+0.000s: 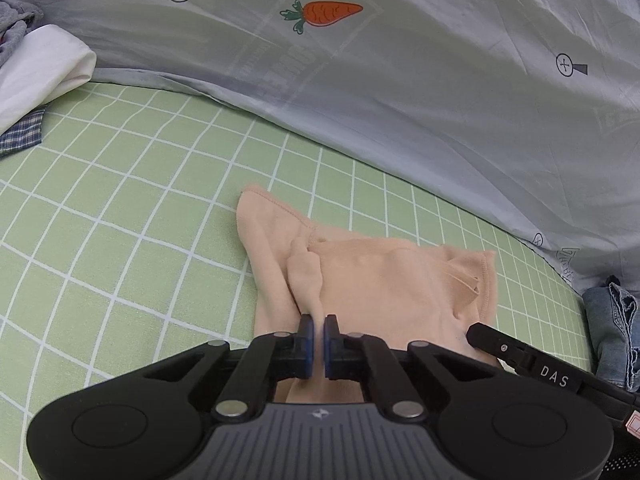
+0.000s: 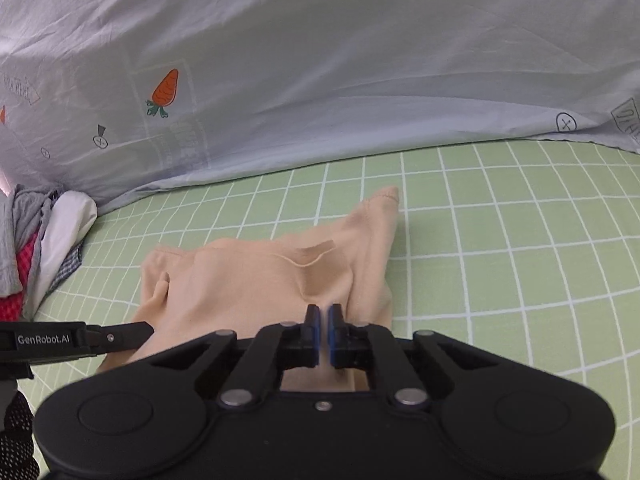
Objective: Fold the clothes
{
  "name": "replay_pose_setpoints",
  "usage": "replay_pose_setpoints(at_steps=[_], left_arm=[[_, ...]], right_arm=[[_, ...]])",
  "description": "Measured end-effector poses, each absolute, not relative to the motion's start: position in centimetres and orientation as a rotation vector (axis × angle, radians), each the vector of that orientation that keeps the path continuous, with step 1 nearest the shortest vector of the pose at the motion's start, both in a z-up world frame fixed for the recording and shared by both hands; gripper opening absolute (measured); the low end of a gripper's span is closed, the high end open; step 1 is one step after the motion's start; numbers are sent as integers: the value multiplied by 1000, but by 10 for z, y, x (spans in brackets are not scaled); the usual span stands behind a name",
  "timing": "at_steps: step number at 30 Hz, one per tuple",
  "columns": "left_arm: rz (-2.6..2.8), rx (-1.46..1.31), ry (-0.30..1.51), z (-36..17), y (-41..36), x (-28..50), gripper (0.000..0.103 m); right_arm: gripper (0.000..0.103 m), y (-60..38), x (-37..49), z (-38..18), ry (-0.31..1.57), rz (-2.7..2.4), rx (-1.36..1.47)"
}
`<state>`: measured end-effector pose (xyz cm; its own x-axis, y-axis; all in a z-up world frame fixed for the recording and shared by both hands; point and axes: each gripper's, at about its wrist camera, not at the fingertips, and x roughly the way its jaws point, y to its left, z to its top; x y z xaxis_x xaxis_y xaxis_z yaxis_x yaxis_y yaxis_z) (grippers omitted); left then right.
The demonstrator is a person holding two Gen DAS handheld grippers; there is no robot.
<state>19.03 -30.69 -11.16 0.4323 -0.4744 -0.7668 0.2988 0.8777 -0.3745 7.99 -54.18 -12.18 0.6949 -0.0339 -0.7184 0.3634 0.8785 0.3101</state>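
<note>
A peach-coloured garment [image 1: 384, 280] lies on the green checked sheet [image 1: 120, 208], partly folded, with a hemmed corner pointing away. My left gripper [image 1: 319, 326] is shut on a pinched ridge of the garment at its near edge. My right gripper [image 2: 324, 316] is shut on the garment [image 2: 256, 280] at its near edge, further right. Each gripper shows in the other's view: the right one [image 1: 520, 356] at the garment's right side, the left one [image 2: 120, 334] at its left side.
A pale grey quilt [image 1: 400, 80] with carrot prints lies bunched along the far side. A pile of clothes [image 2: 44, 248], white, grey, red and checked, sits at the left. Blue denim [image 1: 612, 328] lies at the right edge.
</note>
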Motion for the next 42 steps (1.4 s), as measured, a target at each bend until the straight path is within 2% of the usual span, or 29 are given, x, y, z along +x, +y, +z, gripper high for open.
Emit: replay_pose_setpoints(at_steps=[6, 9, 11, 15, 16, 17, 18, 19, 20, 21, 23, 24, 30, 33, 34, 35, 36, 37, 38, 40, 42], left_arm=[[-542, -368, 891, -65, -291, 193, 4], [-549, -346, 807, -53, -298, 205, 5], [-520, -299, 823, -67, -305, 218, 5], [-400, -274, 1015, -110, -309, 234, 7], [-388, -252, 1031, -114, -308, 232, 14], [-383, -231, 1032, -116, -306, 227, 19], [-387, -215, 1032, -117, -304, 223, 32], [-398, -202, 1032, -117, -302, 218, 47], [-410, -193, 1039, -117, -300, 214, 54], [-424, -190, 1048, -119, -297, 209, 63], [-461, -192, 1060, -123, -295, 203, 66], [-469, -187, 1067, -126, -296, 201, 69], [-487, -159, 1084, -139, -305, 201, 70], [-480, -232, 1100, -145, -302, 202, 69], [-484, -252, 1094, -146, -300, 201, 68], [-488, -260, 1089, -147, -300, 200, 66], [-495, -271, 1088, -148, -299, 198, 58], [-509, -297, 1098, -149, -299, 197, 41], [-510, -307, 1104, -147, -299, 196, 34], [-501, -306, 1110, -142, -301, 191, 21], [-492, -273, 1094, -131, -300, 182, 15]], right_arm=[[4, -550, 69, -73, 572, -237, 491], [4, -551, 82, -61, 500, -240, 440], [4, -553, 97, -73, 516, -248, 420], [6, -547, 123, -105, 683, -302, 332], [13, -545, 122, -107, 699, -312, 328], [29, -543, 118, -107, 704, -315, 330], [41, -542, 113, -106, 698, -306, 343], [61, -542, 108, -105, 692, -299, 358], [66, -541, 104, -104, 696, -290, 371], [66, -541, 102, -104, 710, -277, 384], [75, -540, 100, -110, 744, -261, 395], [76, -539, 99, -114, 757, -262, 393], [77, -542, 107, -137, 830, -268, 452], [77, -544, 106, -141, 827, -256, 496], [70, -544, 105, -142, 822, -249, 509], [59, -543, 104, -142, 821, -238, 528], [52, -541, 103, -143, 822, -225, 549], [37, -540, 103, -145, 823, -212, 577], [31, -536, 101, -145, 821, -210, 588], [23, -527, 97, -144, 816, -213, 595], [19, -519, 90, -139, 816, -221, 596]])
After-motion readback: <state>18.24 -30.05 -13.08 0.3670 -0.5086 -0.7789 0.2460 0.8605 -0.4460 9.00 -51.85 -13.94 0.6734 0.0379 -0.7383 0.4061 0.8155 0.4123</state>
